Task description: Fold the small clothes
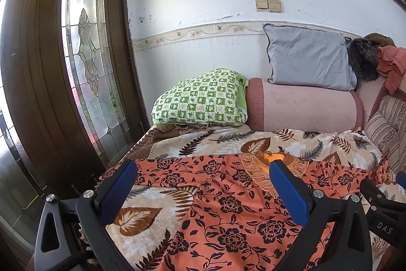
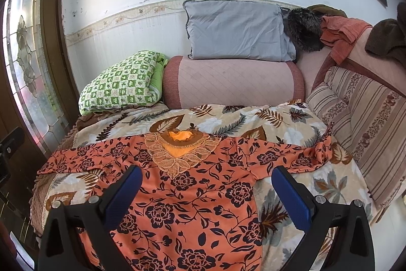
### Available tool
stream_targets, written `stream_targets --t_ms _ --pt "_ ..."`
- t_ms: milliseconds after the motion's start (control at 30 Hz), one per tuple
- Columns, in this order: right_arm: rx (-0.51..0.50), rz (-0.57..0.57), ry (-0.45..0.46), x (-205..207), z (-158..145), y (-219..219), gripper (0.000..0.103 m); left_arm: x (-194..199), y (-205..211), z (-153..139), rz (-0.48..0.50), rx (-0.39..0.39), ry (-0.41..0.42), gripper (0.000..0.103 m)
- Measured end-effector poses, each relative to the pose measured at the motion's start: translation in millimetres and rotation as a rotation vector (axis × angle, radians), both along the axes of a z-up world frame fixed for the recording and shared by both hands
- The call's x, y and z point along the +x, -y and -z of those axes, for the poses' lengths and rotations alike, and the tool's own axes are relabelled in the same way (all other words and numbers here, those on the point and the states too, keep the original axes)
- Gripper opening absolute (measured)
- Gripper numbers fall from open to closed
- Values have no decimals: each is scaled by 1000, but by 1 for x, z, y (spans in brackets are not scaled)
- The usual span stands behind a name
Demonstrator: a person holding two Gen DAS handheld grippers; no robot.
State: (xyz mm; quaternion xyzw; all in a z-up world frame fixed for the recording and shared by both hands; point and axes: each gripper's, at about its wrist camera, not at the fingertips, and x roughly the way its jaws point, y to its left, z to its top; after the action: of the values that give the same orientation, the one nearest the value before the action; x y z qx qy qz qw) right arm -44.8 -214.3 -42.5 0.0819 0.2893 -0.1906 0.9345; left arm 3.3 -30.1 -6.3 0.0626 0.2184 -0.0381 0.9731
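An orange top with a black flower print point(image 1: 228, 210) point(image 2: 192, 194) lies spread flat on the leaf-patterned blanket point(image 1: 215, 141) point(image 2: 279, 123), sleeves stretched out to both sides and its lace neckline point(image 2: 180, 151) pointing toward the pillows. My left gripper point(image 1: 203, 166) hovers open over the top's left shoulder and sleeve, blue pads wide apart, holding nothing. Over the chest of the top, my right gripper point(image 2: 206, 170) also stands open and empty. The right gripper's black body point(image 1: 380, 202) shows at the right edge of the left wrist view.
A green checked pillow point(image 2: 121, 83), a pink bolster point(image 2: 233, 80) and a grey pillow point(image 2: 236, 32) line the wall. Striped cushions point(image 2: 368, 118) and draped clothes point(image 2: 342, 32) sit on the right. A wooden door with leaded glass point(image 1: 83, 42) stands to the left.
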Motion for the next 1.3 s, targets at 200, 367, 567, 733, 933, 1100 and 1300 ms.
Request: stream_targets --t_ms 200,367,567,733,933,1100,1300 --pt "2 2 -3 0 1 2 103 1 3 1 5 3 -3 103" --pt "-2 4 -7 0 1 4 103 2 5 2 11 4 -7 103" --pt "-4 5 -9 1 2 4 103 3 6 3 16 6 -12 103" --pt "-1 10 -8 2 1 8 103 6 10 4 25 16 -17 103" --pt "0 15 -13 4 2 13 103 12 18 10 36 25 -35 103" --pt "4 25 -18 9 7 23 103 29 26 27 71 16 -108 103" --pt "48 29 20 13 28 53 103 80 32 119 188 -107 -571 103"
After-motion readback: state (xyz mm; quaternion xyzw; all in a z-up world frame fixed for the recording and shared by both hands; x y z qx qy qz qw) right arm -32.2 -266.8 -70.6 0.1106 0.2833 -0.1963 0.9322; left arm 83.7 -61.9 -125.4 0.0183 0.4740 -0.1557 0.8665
